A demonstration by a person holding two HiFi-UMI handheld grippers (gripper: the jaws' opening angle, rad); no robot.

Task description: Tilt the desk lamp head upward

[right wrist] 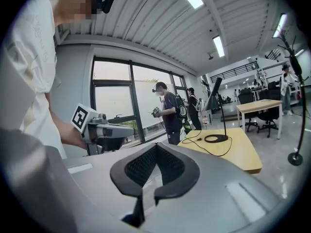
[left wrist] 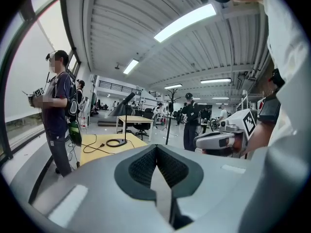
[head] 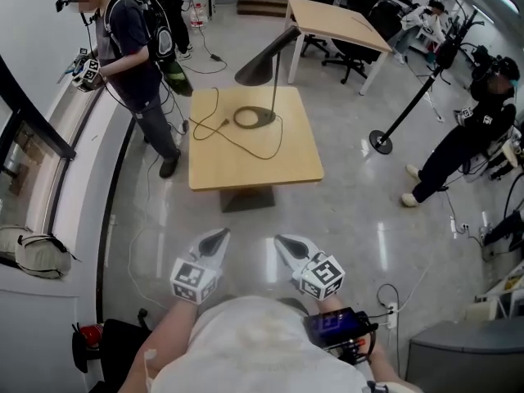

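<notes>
Shows left gripper (head: 216, 237) and right gripper (head: 286, 243) — jaws clenched, empty — well apart from desk lamp (head: 264, 62) on wooden table (head: 246, 160).

I'm seeing no legible txt, nos. or brand names in any view; only b/w square code markers (head: 195, 278) are showing, on left gripper (head: 216, 237) & right gripper (head: 286, 242).

The room is bright and evenly lit. Long ceiling lights (left wrist: 187, 21) glow white, and daylight enters through the windows (right wrist: 114, 89). The glossy floor (head: 382, 246) carries streaks of glare. Shadows are soft. Both gripper views bend strongly and have black corners.
</notes>
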